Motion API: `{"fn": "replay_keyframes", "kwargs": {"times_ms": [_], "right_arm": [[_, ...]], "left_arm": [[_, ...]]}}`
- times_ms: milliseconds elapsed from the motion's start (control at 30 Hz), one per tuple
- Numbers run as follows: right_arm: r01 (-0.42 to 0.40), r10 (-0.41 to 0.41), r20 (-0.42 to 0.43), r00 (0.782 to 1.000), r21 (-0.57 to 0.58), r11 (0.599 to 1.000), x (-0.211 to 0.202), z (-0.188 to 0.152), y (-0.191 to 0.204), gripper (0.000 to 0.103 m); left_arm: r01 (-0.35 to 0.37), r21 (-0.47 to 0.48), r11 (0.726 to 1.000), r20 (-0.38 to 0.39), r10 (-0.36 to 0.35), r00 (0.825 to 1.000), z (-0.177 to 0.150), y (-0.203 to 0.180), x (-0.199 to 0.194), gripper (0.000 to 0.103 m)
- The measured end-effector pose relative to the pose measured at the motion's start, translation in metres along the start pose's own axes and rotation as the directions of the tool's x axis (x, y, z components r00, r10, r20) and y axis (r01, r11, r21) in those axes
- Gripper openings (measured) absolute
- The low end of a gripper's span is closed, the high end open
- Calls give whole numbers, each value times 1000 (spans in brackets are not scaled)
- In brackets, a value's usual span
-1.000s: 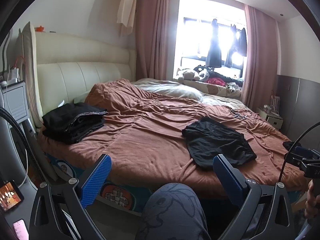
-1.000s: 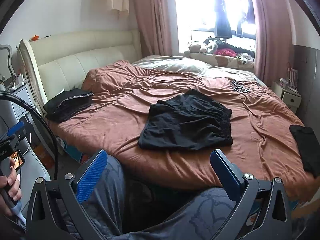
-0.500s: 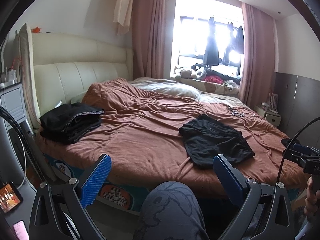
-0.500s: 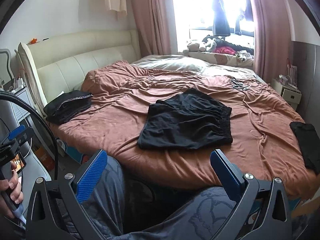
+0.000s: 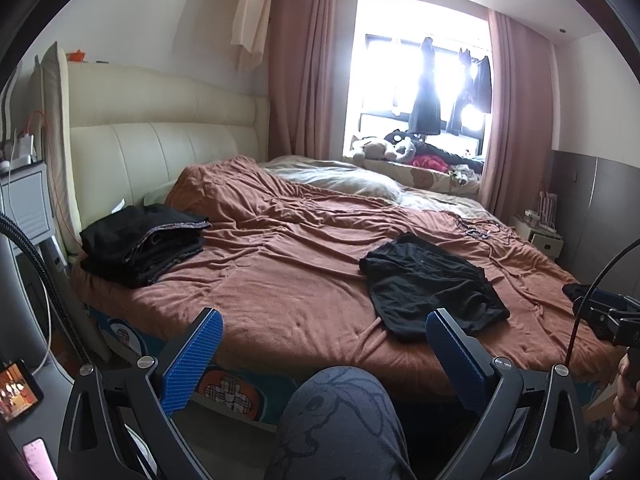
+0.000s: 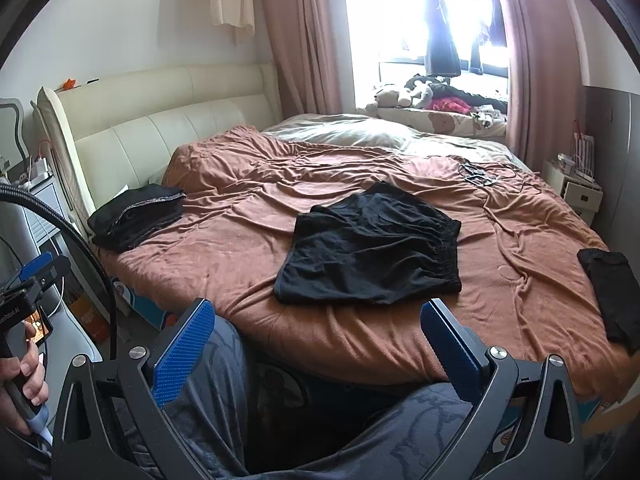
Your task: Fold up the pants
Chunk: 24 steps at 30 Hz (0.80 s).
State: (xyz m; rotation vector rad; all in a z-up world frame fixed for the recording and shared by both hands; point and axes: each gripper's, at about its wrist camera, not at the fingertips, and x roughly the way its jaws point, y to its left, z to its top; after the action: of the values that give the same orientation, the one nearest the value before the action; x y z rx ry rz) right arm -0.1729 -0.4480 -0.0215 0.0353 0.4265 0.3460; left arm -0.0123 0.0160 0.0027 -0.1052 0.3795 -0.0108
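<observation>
Left tool (image 5: 320, 344) wide, empty; right tool (image 6: 318, 330) wide, empty, short of pants (image 6: 372, 244).

The window (image 5: 420, 80) is blown out by glare, so the dark clothes hanging in it (image 5: 426, 92) are only silhouettes. The small screen (image 5: 16, 386) at the left wrist view's lower left is too blurred to read. A dark garment (image 6: 612, 292) on the bed's right side runs under the fisheye rim. The cables on the blanket (image 6: 480, 176) are too small to make out
</observation>
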Motion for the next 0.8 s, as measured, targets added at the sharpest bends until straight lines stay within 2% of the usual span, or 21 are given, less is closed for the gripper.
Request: {"fn": "replay_keyframes", "kwargs": {"times_ms": [433, 800], "right_arm": [[-10, 10, -15, 1000, -5, 1000, -2, 6, 0, 103], [1, -1, -12, 1000, 9, 1000, 6, 7, -4, 103]], "left_arm": [[-4, -17, 1000, 7, 4, 1000, 2, 5, 0, 103], [-2, 23, 1000, -21, 2, 1000, 6, 6, 8, 103]]}}
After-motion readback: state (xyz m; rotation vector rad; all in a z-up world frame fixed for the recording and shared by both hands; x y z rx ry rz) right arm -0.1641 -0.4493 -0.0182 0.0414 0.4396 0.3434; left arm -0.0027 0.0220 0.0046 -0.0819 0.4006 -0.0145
